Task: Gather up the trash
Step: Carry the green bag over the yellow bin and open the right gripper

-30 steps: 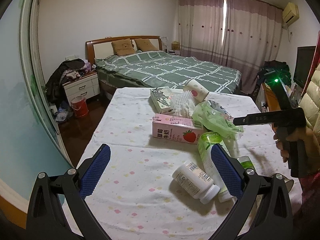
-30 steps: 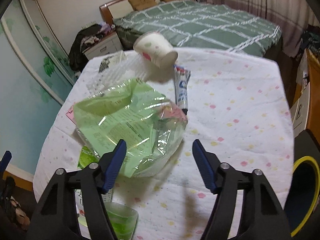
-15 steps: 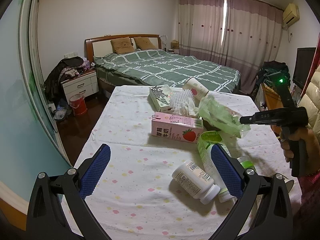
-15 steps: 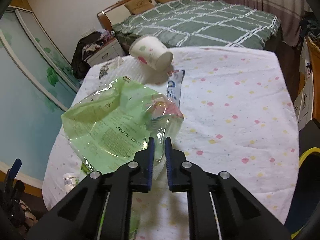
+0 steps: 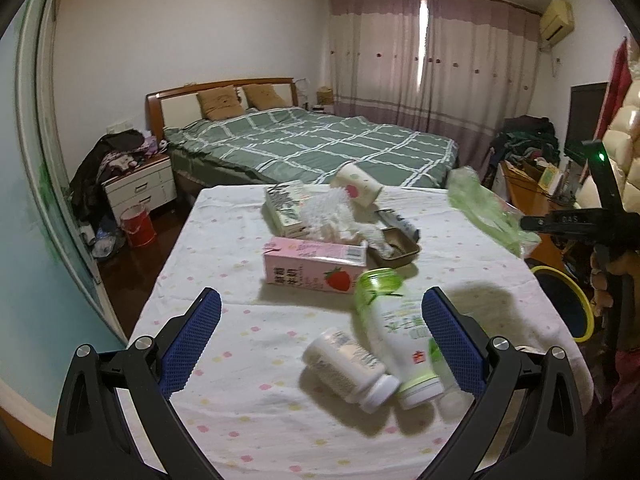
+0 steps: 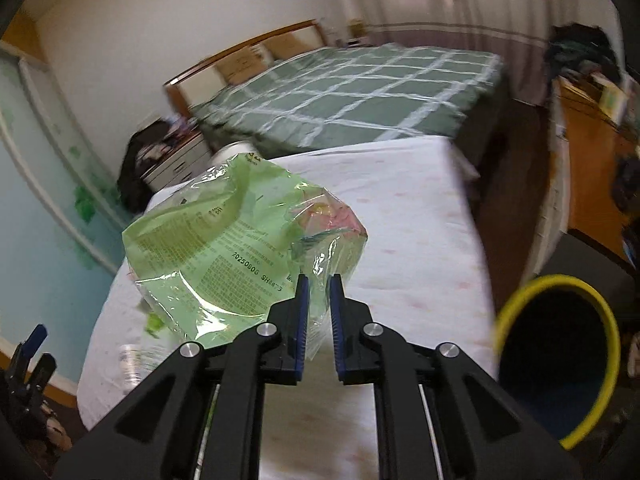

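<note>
My right gripper (image 6: 318,292) is shut on a crumpled green plastic bag (image 6: 224,252) and holds it in the air above the table's right side; the bag (image 5: 486,210) and the gripper (image 5: 528,222) also show in the left wrist view. A yellow-rimmed black bin (image 6: 554,354) stands on the floor to the right of the table (image 6: 420,208). My left gripper (image 5: 320,336) is open and empty above the near part of the table. Ahead of it lie a white pill bottle (image 5: 348,368), a green-capped bottle (image 5: 396,328) and a pink strawberry milk carton (image 5: 316,266).
Further back on the table are a paper cup (image 5: 358,190), a patterned box (image 5: 286,208), white plastic packaging (image 5: 340,220), a small brown tray (image 5: 394,246) and a tube (image 5: 400,222). A bed (image 5: 312,148) stands beyond the table. A wooden desk (image 6: 588,176) is at the right.
My right gripper closed on the green bag, lifted it off the table and carried it right toward the bin. The brown tray under the bag is now uncovered. My left gripper stayed open.
</note>
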A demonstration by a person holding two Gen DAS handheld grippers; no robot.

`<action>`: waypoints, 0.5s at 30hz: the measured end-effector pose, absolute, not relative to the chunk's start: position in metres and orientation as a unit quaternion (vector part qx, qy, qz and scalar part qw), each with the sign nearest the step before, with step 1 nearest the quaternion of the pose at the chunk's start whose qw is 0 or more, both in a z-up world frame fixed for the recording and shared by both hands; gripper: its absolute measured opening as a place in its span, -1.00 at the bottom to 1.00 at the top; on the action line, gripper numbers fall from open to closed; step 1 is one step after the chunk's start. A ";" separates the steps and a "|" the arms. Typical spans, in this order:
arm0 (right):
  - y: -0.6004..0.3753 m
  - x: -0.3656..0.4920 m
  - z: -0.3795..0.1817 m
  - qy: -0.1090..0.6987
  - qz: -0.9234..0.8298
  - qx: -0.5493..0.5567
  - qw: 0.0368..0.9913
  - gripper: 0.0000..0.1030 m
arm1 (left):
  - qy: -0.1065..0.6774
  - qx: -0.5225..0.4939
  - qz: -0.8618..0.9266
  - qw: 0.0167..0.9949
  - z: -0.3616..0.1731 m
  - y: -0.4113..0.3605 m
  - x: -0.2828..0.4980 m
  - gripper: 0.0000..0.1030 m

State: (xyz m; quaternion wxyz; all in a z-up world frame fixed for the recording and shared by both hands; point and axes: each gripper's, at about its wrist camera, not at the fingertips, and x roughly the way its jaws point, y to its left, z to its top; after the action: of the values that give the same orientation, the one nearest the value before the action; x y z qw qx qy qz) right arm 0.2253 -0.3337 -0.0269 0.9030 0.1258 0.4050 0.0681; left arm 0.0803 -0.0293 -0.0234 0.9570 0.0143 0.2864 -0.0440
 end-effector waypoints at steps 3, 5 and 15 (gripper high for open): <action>-0.374 0.208 -0.032 0.402 0.025 0.141 0.904 -0.79 | 0.287 0.018 -0.059 0.956 -0.024 -0.042 0.080 0.93; -0.408 0.192 -0.039 0.403 -0.011 0.157 0.902 -0.79 | 0.288 0.024 -0.067 0.955 -0.024 -0.051 0.082 0.93; -0.525 0.129 -0.088 0.418 -0.171 0.181 0.874 -0.79 | 0.299 0.036 -0.120 0.946 -0.034 -0.101 0.085 0.93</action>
State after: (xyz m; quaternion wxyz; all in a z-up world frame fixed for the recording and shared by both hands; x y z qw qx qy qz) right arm 0.1285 -0.5253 -0.0884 0.8738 0.1814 0.4176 -0.1707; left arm 0.0848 -0.1008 -0.0339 0.9459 0.0358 0.2991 -0.1204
